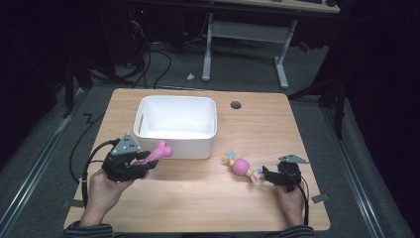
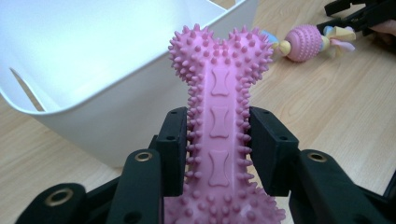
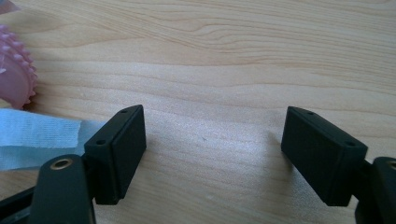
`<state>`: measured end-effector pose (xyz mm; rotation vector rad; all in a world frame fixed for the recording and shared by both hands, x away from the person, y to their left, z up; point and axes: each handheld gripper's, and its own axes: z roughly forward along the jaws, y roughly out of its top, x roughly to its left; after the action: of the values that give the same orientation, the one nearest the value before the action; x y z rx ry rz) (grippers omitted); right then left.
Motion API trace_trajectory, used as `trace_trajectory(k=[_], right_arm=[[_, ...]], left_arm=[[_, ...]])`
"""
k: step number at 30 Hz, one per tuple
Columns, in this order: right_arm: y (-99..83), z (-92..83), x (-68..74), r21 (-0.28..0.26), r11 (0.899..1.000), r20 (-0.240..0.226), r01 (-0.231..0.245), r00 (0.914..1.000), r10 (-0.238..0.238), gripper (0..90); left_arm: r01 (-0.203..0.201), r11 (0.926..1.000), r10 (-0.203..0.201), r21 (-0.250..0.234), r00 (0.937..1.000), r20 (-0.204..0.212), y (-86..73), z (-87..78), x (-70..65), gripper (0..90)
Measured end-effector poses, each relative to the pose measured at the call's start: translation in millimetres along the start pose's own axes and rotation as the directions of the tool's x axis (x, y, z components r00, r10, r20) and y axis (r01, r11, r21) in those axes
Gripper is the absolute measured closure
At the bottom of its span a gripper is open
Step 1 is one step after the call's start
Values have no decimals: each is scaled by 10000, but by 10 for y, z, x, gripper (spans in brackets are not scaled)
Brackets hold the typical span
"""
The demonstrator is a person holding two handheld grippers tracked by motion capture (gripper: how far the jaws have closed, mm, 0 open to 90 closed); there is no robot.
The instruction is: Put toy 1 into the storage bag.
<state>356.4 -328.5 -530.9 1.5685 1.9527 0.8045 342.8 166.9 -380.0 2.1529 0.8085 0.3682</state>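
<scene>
A pink spiky bone toy [image 2: 219,121] is clamped by its shaft between the black jaws of my left gripper [image 2: 219,147]. In the high view that left gripper [image 1: 143,166] hangs just left of the white bin [image 1: 148,106], and the bone [image 1: 159,152] points at the bin's front wall. A pink ball toy with pale cloth tails [image 1: 241,166] lies on the table at the right. My right gripper [image 1: 262,174] rests beside its tail end, open, with only bare wood between the jaws [image 3: 212,154]. A blue cloth strip [image 3: 39,137] lies left of the jaws.
The white bin [image 2: 84,56] has nothing visible inside and stands mid-table toward the far side. A round cable hole [image 1: 236,105] sits in the wooden tabletop [image 1: 198,198] behind the bin. Desk legs and cables fill the floor beyond the table.
</scene>
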Motion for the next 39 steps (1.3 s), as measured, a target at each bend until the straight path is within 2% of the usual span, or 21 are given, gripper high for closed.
trace_trajectory(k=[10,26,33,39], right_arm=[[0,0,-1,1,10000,5,4,10000,-4,222],[0,1,-1,-5,10000,3,8,10000,-8,222],[4,2,4,22,10000,-42,54,10000,-54,223],[5,2,11,31,10000,-49,39,10000,-39,226]], left_arm=[[166,9998,-166,-135,9999,5,99,-33,104,592],[168,9995,-166,-280,9998,54,310,-29,223,592],[20,9997,-18,-249,10000,76,419,-53,269,593],[-59,9998,62,-196,9999,148,578,-57,325,593]])
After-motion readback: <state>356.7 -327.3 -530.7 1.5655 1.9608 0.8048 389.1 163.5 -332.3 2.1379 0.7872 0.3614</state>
